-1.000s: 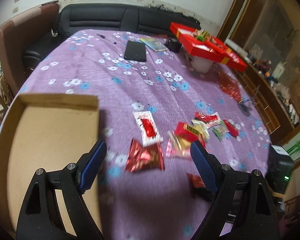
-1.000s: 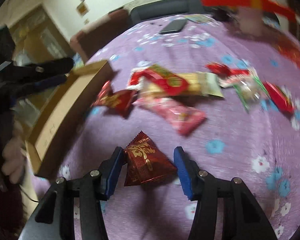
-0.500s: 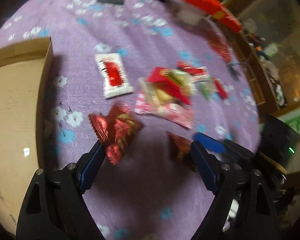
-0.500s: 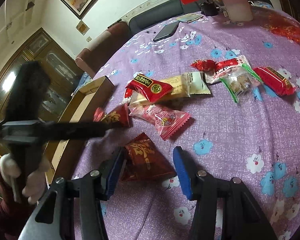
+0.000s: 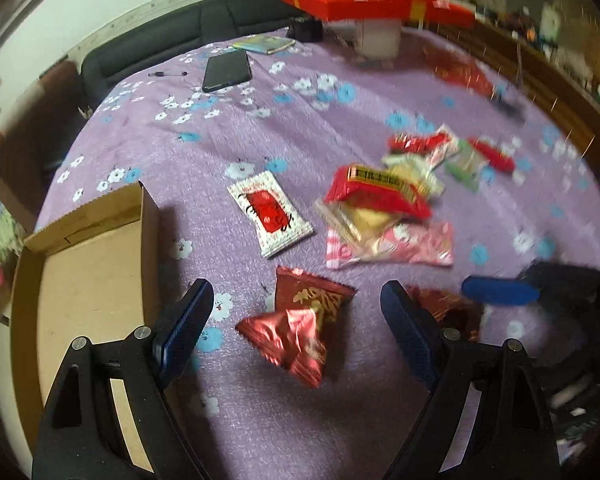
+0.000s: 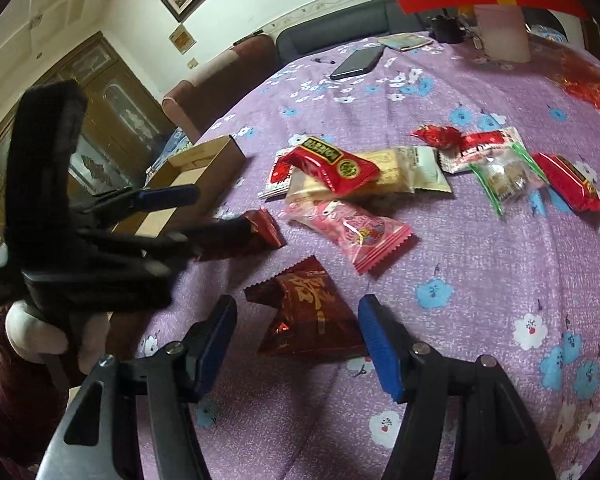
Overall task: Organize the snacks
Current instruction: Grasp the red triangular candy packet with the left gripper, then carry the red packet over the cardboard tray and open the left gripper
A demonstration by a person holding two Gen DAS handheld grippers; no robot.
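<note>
Just beside the cardboard box (image 5: 84, 280), the left gripper (image 5: 296, 328) is straddling a crinkled red foil packet (image 5: 300, 328), jaws spread and released. The right gripper (image 6: 298, 332) is bracketing a darker triangular foil packet (image 6: 312, 316) farther from the box, equally unclenched (both likely poised for pickup). The flat pile of wrappers (image 6: 364, 176) is lying beyond.

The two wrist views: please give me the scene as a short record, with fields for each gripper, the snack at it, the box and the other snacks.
left gripper: open, a shiny red packet lies between its fingers
right gripper: open, a dark red triangular packet lies between its fingers
contact: neither packet is visibly clamped; both lie on the purple tablecloth
cardboard box: open, at the table edge, no snack visible inside
other snacks: a loose pile beyond, with a pink packet and a white and red packet
</note>
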